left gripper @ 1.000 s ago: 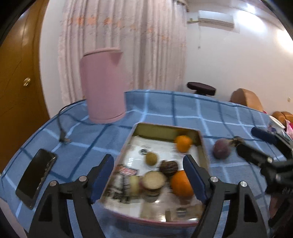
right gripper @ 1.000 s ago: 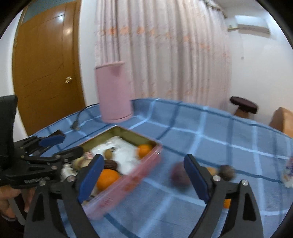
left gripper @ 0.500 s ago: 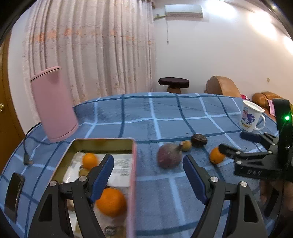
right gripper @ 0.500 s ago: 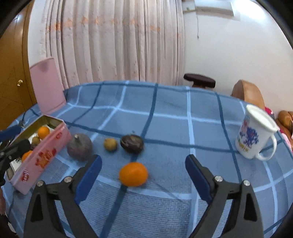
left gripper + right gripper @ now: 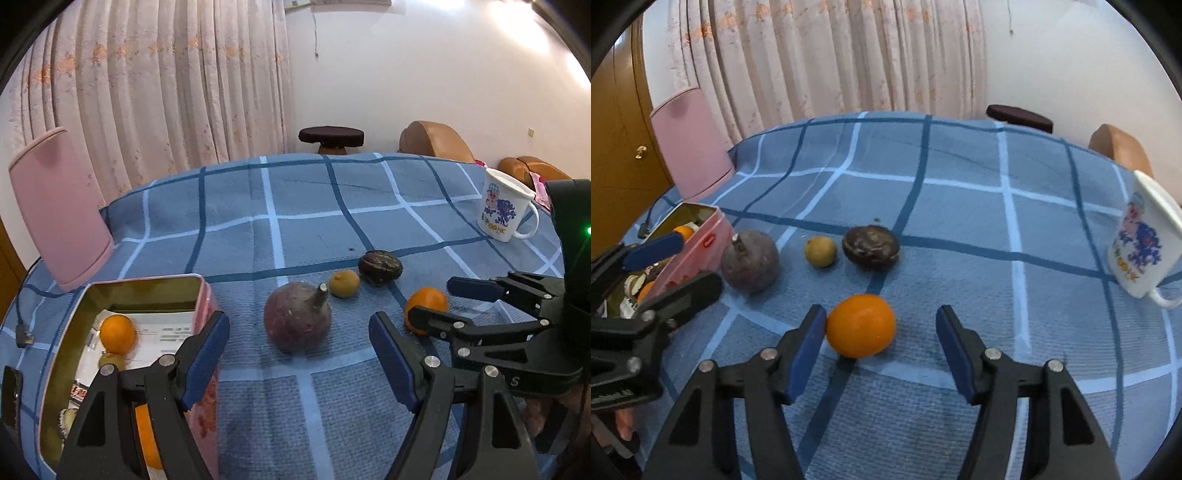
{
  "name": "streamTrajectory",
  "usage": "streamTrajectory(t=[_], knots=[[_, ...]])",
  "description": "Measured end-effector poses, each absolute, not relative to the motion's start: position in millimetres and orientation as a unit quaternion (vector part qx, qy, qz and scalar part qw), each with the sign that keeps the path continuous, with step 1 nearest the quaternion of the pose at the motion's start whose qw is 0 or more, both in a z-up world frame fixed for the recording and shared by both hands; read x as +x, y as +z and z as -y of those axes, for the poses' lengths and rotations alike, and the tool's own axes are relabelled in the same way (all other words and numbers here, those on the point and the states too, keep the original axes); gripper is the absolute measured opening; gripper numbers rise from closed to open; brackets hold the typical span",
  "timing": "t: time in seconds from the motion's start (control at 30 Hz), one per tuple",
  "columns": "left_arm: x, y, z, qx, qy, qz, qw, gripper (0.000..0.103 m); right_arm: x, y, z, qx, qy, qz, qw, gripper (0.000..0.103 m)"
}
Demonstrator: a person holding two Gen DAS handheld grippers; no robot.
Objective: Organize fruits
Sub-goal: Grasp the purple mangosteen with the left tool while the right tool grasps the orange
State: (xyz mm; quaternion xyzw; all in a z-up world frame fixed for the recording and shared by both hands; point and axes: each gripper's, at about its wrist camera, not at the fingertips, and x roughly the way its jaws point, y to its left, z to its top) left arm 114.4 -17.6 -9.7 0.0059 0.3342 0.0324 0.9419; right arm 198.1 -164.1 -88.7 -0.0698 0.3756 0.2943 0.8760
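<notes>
The tin (image 5: 201,291) holds oranges (image 5: 117,333). The right tool (image 5: 881,328) is closing around an orange (image 5: 860,325), one pad touching; the left tool (image 5: 299,343) is released.

A blue checked cloth with dark blue and white lines (image 5: 960,206) covers the surface. On it lie a bright orange round fruit (image 5: 860,325), a dull purple round fruit (image 5: 750,261), a small yellow-brown fruit (image 5: 820,251) and a wrinkled dark brown fruit (image 5: 870,248). The rectangular metal tin (image 5: 208,295) is pink outside, gold inside. The white mug (image 5: 503,210) bears a blue cartoon print. The black tongs (image 5: 881,347) carry blue pads.
</notes>
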Motion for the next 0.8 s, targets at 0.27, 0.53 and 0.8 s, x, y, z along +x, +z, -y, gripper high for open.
streamTrajectory(t=[0.27, 0.53, 0.8], knots=[[133.5, -23.5, 10.3, 0.004, 0.039, -0.359, 0.933, 0.078, 197.3, -91.7, 157.4, -0.067, 0.330, -0.385, 0.859, 0.040], [150.7, -32.2, 18.6, 0.015, 0.040, -0.379, 0.924, 0.060, 194.6, -85.7, 166.5, -0.054, 0.306, -0.366, 0.877, 0.040], [165.6, -41.4, 15.2, 0.015, 0.057, -0.397, 0.916, 0.053, 193.9, -83.4, 170.4, -0.046, 0.300, -0.358, 0.883, 0.040]])
